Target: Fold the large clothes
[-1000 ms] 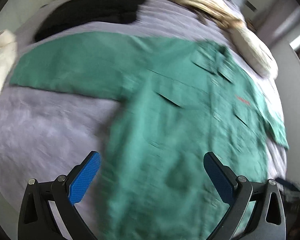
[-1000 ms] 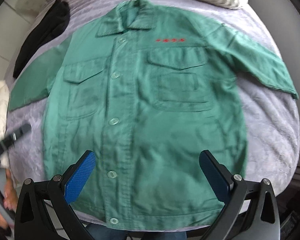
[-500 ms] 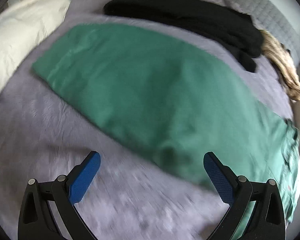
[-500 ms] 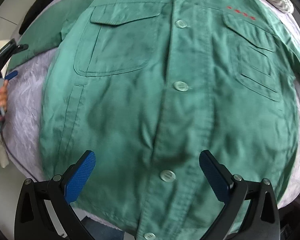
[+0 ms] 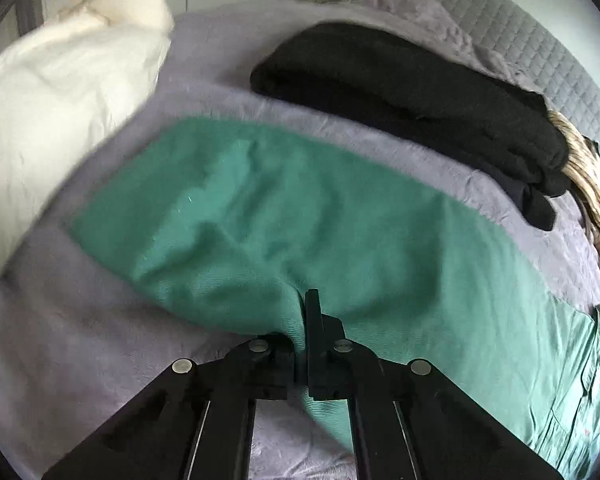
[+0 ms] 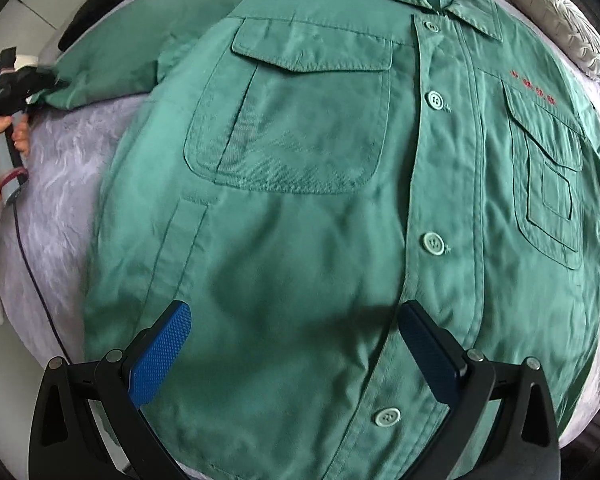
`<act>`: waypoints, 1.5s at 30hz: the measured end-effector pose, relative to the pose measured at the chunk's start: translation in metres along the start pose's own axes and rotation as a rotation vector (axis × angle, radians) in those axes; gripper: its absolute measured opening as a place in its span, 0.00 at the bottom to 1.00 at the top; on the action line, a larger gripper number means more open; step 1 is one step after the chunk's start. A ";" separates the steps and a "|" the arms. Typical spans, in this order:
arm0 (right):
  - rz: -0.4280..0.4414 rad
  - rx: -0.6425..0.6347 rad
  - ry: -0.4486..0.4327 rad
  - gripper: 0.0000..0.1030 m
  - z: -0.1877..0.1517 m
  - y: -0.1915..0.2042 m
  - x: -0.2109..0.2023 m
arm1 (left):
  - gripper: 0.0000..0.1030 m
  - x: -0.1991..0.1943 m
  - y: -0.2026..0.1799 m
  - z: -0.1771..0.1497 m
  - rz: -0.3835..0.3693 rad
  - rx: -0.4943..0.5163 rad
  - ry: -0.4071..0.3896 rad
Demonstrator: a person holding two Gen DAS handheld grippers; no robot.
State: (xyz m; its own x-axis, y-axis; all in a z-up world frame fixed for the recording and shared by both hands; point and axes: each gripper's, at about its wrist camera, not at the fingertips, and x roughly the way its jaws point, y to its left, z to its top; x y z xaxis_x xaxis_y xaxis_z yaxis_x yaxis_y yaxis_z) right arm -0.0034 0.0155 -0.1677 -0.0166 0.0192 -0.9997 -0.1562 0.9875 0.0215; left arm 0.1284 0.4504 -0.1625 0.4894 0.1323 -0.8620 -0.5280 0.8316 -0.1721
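The green jacket (image 6: 300, 208) lies spread and unfolded on the bed (image 5: 80, 340), its sleeve (image 5: 236, 216) just clamped by the left gripper (image 5: 306, 320), the right gripper (image 6: 296, 344) hovering apart, all folding still ahead.

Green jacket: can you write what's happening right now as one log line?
step: sleeve grab | left claw: shut on green jacket sleeve | right claw: open above jacket front | jacket: flat, buttoned, on bed

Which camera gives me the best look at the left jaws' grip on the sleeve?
The left wrist view: the left gripper is shut on the sleeve, with cloth bunched between the jaws. The right wrist view shows that grip only small, at its left edge.
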 end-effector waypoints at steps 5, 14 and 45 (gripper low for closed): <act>0.011 0.059 -0.033 1.00 0.009 -0.016 -0.009 | 0.05 -0.068 -0.051 -0.001 -0.111 0.202 -0.150; -0.025 0.223 -0.188 1.00 0.016 -0.078 -0.044 | 0.05 -0.151 -0.259 -0.061 -0.486 0.609 -0.247; 0.108 -0.190 -0.337 1.00 0.172 -0.019 -0.001 | 0.92 -0.066 -0.187 -0.157 0.052 0.493 -0.012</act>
State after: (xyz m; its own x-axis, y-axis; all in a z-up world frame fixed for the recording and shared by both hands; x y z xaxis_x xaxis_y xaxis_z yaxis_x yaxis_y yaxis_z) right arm 0.1692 0.0237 -0.1691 0.2770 0.2027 -0.9392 -0.3515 0.9311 0.0973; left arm 0.0856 0.2014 -0.1487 0.4806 0.1843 -0.8573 -0.1620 0.9795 0.1197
